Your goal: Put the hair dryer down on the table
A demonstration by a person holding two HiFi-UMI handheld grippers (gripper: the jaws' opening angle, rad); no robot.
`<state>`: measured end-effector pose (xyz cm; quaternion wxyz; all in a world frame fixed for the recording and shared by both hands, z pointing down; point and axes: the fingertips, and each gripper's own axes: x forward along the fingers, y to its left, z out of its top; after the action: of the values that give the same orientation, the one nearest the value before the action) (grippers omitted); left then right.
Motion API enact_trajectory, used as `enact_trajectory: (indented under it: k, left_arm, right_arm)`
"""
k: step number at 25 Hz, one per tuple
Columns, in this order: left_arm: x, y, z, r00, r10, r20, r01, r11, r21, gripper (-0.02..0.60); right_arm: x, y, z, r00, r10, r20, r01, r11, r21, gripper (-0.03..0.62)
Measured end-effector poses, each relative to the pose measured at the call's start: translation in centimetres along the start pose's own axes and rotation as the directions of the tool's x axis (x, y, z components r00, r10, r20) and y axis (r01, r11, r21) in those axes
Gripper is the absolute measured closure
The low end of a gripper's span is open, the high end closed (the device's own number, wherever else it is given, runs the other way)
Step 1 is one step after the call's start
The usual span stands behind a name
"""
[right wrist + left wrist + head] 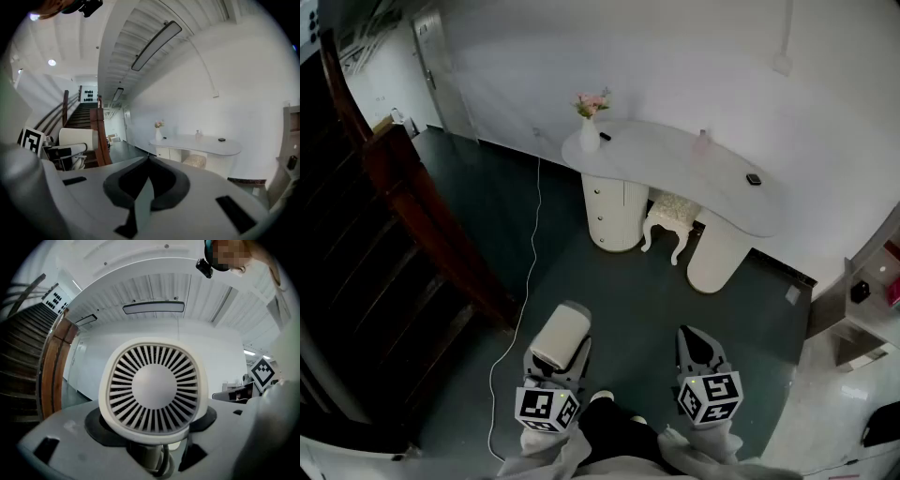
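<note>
Dark flooring lies between the person and the white table [675,169], which stands well apart against the far wall. The left gripper [555,361] is clamped on the hair dryer [561,339], apparently by its handle, low over the floor. The right gripper [698,349] is pinched together on nothing. A white cable [530,253] trails across the floor and could snag a foot on the way over. Set down near the table's left end, the dryer could knock the vase [590,134]; set too near the front edge, it may tip off.
</note>
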<state>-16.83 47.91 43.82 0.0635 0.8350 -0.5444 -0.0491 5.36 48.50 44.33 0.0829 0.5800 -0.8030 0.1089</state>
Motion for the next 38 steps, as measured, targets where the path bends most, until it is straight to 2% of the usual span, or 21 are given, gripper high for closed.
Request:
enact_trajectory:
  k: [5, 9, 17, 23, 30, 38]
  left_arm:
    - [-0.9, -0.8, -0.8, 1.000, -0.005, -0.020, 0.005, 1.000, -0.016, 0.250]
    - [-1.7, -1.4, -1.4, 1.000, -0.010, -0.026, 0.009, 1.000, -0.020, 0.250]
    - [-3.3, -2.3, -2.2, 1.000, -0.005, -0.022, 0.004, 1.000, -0.026, 0.250]
    - [-4.0, -3.2, -3.2, 0.999, -0.008, -0.049, 0.007, 1.000, -0.013, 0.250]
    - [-2.7, -3.4, -3.6, 0.998, -0.029, -0.060, 0.028, 0.999, -0.025, 0.250]
    - [1.6, -2.9, -4.6, 0.994, -0.045, -0.098, 0.043, 0.999, -0.028, 0.250]
  right_arm:
    - [-1.2, 0.1, -1.4, 0.999, 0.006, -0.034, -0.005, 1.000, 0.030, 0.545]
    - [-2.3, -0.1, -1.8, 1.000, -0.009, -0.020, 0.011, 0.997, 0.072, 0.545]
    - [-4.5, -0.4, -3.5, 0.999, -0.044, -0.030, 0.046, 0.997, 0.063, 0.542]
    - [-5.1, -0.9, -5.3, 0.996, -0.042, -0.081, 0.049, 0.995, 0.085, 0.545]
    - [-4.6, -1.6, -5.5, 0.996, -0.038, -0.080, 0.046, 0.994, 0.096, 0.545]
    - [-2.2, -4.7, -4.7, 0.994, -0.075, -0.083, 0.084, 0.991, 0.103, 0.545]
